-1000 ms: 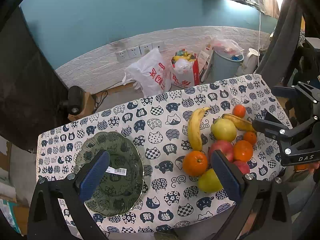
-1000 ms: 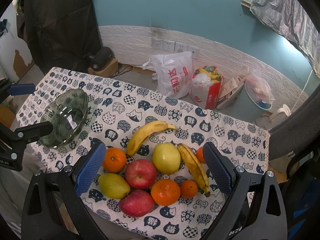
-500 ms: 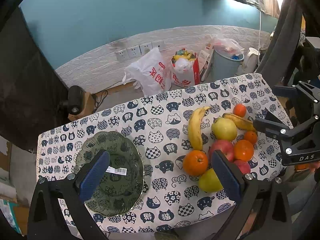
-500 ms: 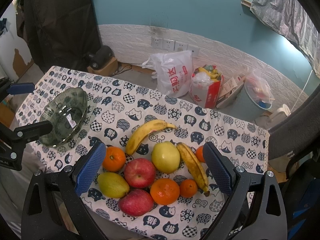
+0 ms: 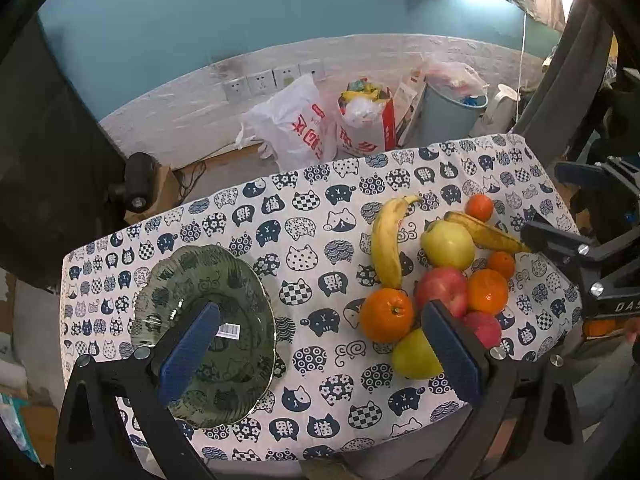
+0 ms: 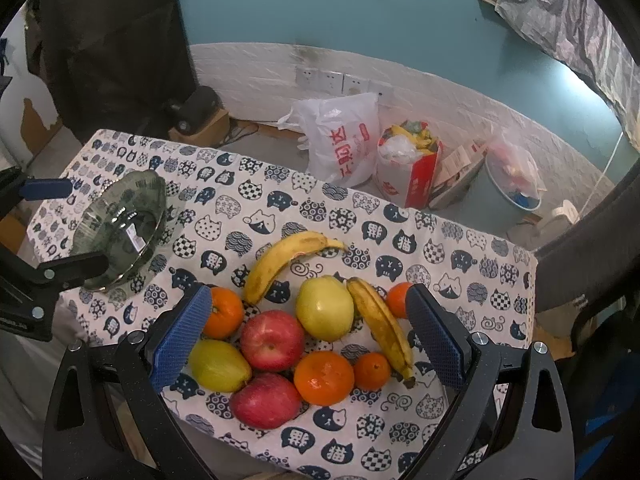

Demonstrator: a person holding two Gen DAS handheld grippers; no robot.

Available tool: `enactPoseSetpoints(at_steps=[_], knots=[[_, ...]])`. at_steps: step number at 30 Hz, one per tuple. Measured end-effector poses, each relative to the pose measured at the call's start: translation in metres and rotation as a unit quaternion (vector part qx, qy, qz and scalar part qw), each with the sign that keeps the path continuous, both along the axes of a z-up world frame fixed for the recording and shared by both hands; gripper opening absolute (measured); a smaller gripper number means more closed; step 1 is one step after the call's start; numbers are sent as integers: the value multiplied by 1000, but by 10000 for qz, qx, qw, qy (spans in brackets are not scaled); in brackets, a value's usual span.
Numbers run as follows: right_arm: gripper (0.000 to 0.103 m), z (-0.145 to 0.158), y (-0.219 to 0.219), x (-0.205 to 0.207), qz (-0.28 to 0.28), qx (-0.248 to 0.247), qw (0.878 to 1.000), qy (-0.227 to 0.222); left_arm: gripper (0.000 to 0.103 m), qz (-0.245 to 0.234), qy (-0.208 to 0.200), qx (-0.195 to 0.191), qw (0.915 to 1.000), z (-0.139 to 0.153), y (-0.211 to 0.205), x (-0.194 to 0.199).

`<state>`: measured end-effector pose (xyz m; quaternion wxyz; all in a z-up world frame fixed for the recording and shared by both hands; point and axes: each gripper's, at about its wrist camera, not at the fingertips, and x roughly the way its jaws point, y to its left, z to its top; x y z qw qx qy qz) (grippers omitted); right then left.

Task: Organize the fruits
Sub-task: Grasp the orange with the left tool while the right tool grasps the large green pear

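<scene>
Fruit heaped tight at the right, near end of the cat-print tablecloth (image 5: 312, 216); dark green scalloped glass bowl (image 5: 192, 276) well apart at the left end, nothing in it. Risk, as judged: pieces touching one another, so a pinch on one round fruit likely to nudge neighbours and send one rolling off the near edge, close by. Smooth red apple (image 6: 272, 340) liable to slip from flat pads if taken off-centre. Long yellow banana (image 6: 280, 264) awkward crosswise. Glass bowl could skid on cloth if fruit dropped rather than set. Right gripper (image 6: 308, 338) spread wide, holding nothing, poised above the pile: red apple and yellow-green apple (image 6: 326, 308) between its blue pads, large orange (image 6: 224, 312) just behind the left pad. Left gripper (image 5: 320, 354) also wide apart, holding nothing, raised above the cloth; bowl behind its left pad, heap at its right pad.
</scene>
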<state>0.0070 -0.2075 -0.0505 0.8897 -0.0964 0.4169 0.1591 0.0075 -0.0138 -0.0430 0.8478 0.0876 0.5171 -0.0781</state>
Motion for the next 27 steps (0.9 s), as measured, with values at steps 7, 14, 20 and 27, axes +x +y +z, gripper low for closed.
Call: enactPoseSetpoints(at_steps=[7, 14, 20, 27], knots=[[95, -11, -10, 15, -191, -39, 9996, 222, 102, -145, 376, 227, 9989, -34, -16, 13], [95, -34, -25, 33, -351, 16, 9973, 649, 102, -259, 830, 285, 9958, -70, -34, 24], [95, -63, -36, 48, -481, 46, 9935, 1032, 102, -370, 1175, 273, 9920, -96, -47, 30], [95, -90, -41, 62, -510, 22, 9892, 1374, 102, -438, 1451, 389, 9877, -126, -54, 40]])
